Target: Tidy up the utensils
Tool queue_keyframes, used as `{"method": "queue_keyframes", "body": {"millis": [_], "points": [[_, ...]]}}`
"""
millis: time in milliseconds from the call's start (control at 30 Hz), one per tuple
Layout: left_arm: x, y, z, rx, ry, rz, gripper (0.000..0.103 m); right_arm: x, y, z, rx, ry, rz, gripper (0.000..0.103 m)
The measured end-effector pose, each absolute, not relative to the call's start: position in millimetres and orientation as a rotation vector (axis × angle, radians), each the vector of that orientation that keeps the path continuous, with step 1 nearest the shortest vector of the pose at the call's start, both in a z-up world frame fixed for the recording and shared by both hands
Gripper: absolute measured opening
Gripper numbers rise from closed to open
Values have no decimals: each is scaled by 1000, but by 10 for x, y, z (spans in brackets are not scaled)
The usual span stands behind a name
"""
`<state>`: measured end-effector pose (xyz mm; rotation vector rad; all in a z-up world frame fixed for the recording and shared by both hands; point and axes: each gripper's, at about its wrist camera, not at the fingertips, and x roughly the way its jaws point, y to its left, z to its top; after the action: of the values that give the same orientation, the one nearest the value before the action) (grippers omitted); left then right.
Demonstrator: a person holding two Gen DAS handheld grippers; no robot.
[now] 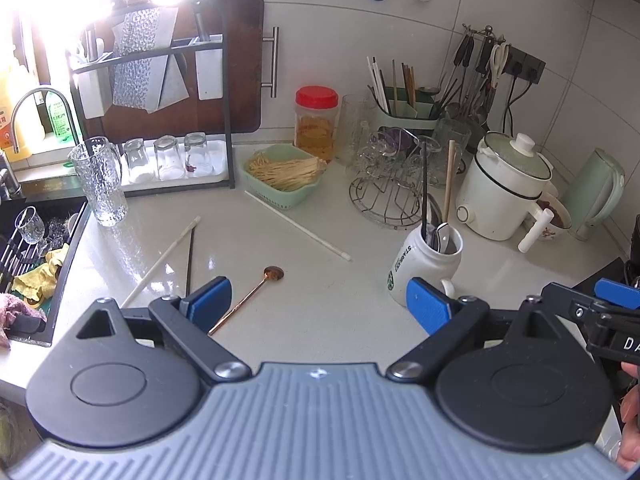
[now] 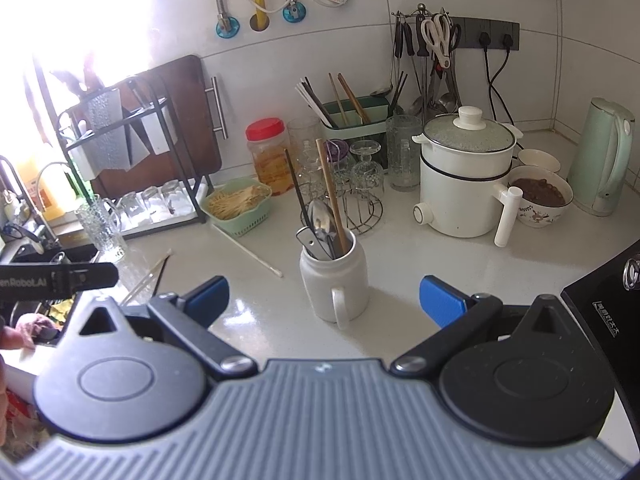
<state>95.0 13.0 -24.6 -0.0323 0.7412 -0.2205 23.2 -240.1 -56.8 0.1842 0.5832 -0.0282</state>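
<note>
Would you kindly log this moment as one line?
left gripper: open, empty | right gripper: open, empty | mug: holds utensils | spoon, chopsticks: loose on counter

Black linkage grippers (image 1: 320, 300); blue fingertip pads (image 2: 442, 300); ribbed grey bodies.

White mug (image 2: 334, 276) – green logo; copper spoon (image 1: 256, 290); mint basket (image 1: 286, 178) – red-lidded jar (image 1: 316, 122).
</note>
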Motion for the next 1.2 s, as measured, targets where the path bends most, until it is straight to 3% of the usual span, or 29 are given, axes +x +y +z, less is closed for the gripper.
{"method": "queue_keyframes", "body": {"millis": [1200], "points": [[1040, 290, -238, -14, 750, -233, 97, 309, -2275, -537, 167, 575, -52, 103]]}}
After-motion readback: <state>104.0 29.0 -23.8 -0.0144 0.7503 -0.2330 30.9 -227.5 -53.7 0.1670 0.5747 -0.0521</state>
